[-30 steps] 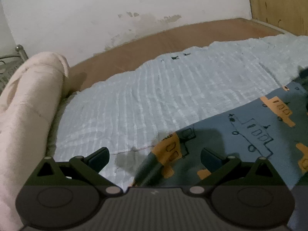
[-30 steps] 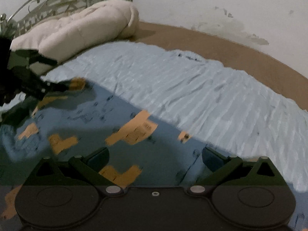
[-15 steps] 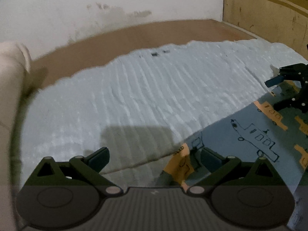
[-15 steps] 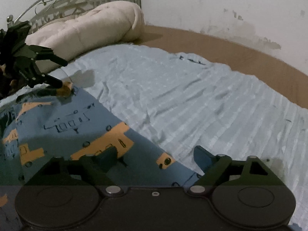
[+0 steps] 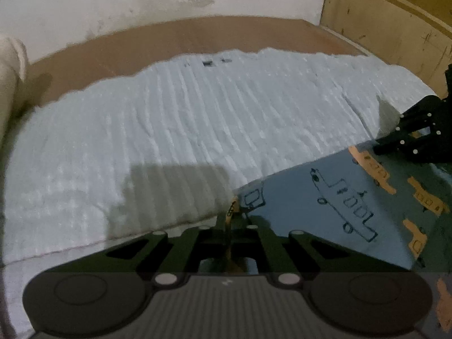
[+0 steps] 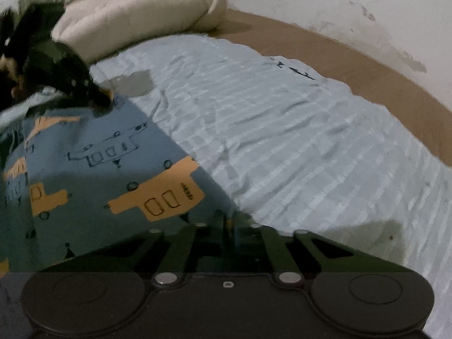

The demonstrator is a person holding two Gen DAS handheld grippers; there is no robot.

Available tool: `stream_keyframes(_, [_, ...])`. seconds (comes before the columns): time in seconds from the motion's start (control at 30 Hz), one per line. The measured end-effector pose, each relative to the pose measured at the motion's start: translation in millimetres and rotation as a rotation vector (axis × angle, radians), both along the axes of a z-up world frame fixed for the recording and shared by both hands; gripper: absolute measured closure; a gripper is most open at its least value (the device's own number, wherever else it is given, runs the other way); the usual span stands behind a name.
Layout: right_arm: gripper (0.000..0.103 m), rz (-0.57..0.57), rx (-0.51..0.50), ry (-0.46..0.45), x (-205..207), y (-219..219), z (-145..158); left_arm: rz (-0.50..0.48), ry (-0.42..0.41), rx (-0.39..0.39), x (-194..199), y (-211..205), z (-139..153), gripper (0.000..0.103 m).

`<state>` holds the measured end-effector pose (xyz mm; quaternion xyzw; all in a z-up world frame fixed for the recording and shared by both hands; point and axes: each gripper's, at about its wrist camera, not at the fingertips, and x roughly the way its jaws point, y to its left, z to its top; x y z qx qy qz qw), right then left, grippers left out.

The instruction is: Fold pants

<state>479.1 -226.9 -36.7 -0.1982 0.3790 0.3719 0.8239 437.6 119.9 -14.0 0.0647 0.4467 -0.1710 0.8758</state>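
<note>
The pants [image 5: 333, 203] are blue-grey with orange trucks and drawn planes. They lie stretched over a pale blue ribbed bedsheet [image 5: 197, 130]. My left gripper [image 5: 230, 226] is shut on one corner of the pants' edge. My right gripper [image 6: 230, 226] is shut on the other corner of the same edge, with the pants [image 6: 113, 175] spread to its left. Each gripper shows dark in the other's view: the right one at the far right of the left wrist view [image 5: 418, 138], the left one at the upper left of the right wrist view [image 6: 65, 76].
A cream rolled quilt [image 6: 141, 14] lies at the head of the bed by a metal headboard. A bare brown mattress strip [image 5: 183, 39] runs along the white wall. A wooden panel [image 5: 389, 19] stands at the far right.
Both grippers have closed from open onto the pants' edge. The edge is now pulled taut between them, and the left view has swung away from the quilt.
</note>
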Motion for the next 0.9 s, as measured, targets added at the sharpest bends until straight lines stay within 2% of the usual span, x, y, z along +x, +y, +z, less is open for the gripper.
stream_keyframes(0.17, [0.102, -0.046, -0.019, -0.109, -1.1, 9.7, 19.0, 0.087, -0.084, 0.021, -4.7, 0.4, 20.7, 0.103])
stream_keyframes(0.27, [0.102, -0.106, -0.006, -0.215, 3.7, 18.8, 31.4, 0.145, -0.152, 0.032, -3.4, 4.4, 28.5, 0.103])
stream_keyframes(0.37, [0.102, -0.141, -0.021, -0.326, 9.1, 36.3, 34.1, 0.208, -0.17, 0.054, 5.9, 8.6, 24.1, 0.103])
stream_keyframes(0.5, [0.102, -0.167, -0.059, -0.36, 17.5, 57.6, 19.2, 0.258, -0.144, 0.045, 14.9, 14.4, 7.1, 0.103])
stream_keyframes(0.63, [0.102, -0.178, -0.052, -0.371, 11.4, 57.8, 13.8, 0.253, -0.164, 0.011, 5.3, 21.6, 5.7, 0.103])
stream_keyframes(0.77, [0.102, -0.185, -0.012, -0.397, -2.9, 50.4, 30.3, 0.245, -0.222, -0.023, -15.4, 24.1, 25.2, 0.103])
stream_keyframes(0.9, [0.102, -0.186, 0.031, -0.44, -37.7, 39.0, 55.7, 0.237, -0.284, -0.053, -44.3, 20.5, 50.4, 0.103])
